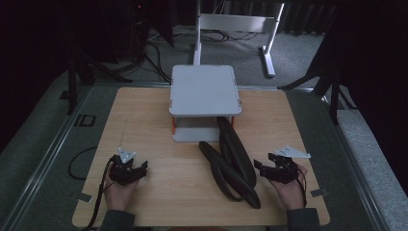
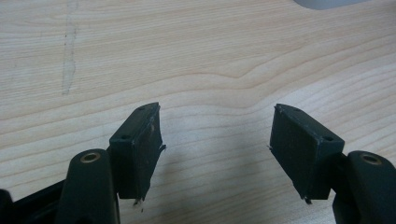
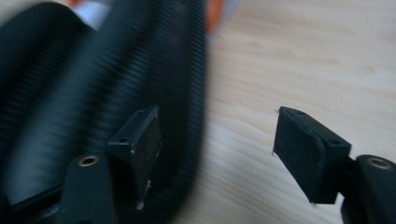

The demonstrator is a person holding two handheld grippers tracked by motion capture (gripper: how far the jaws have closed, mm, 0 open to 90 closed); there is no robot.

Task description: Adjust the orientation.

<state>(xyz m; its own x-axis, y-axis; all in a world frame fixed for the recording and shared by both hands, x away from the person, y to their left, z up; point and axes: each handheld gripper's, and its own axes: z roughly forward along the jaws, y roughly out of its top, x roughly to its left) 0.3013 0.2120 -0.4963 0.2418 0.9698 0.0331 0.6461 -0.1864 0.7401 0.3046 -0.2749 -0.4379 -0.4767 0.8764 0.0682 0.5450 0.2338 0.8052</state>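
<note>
A black ribbed belt (image 1: pixel 232 163) lies looped on the wooden table (image 1: pixel 159 192), one end reaching under a small grey two-tier shelf (image 1: pixel 204 90) with orange posts. My left gripper (image 1: pixel 136 169) rests near the table's front left, held by a hand; in the left gripper view it (image 2: pixel 217 149) stands open over bare wood. My right gripper (image 1: pixel 260 168) sits just right of the belt, also open. In the right gripper view (image 3: pixel 217 149) the blurred belt (image 3: pixel 93 84) lies close behind the left fingertip (image 3: pixel 142 140), with nothing between the pads.
The shelf stands at the table's back centre. A white metal stand (image 1: pixel 240 24) and cables (image 1: pixel 159 53) are on the floor beyond the table. A cable (image 1: pixel 79 161) loops off the table's left side. Tape marks (image 1: pixel 318 193) sit near the front corners.
</note>
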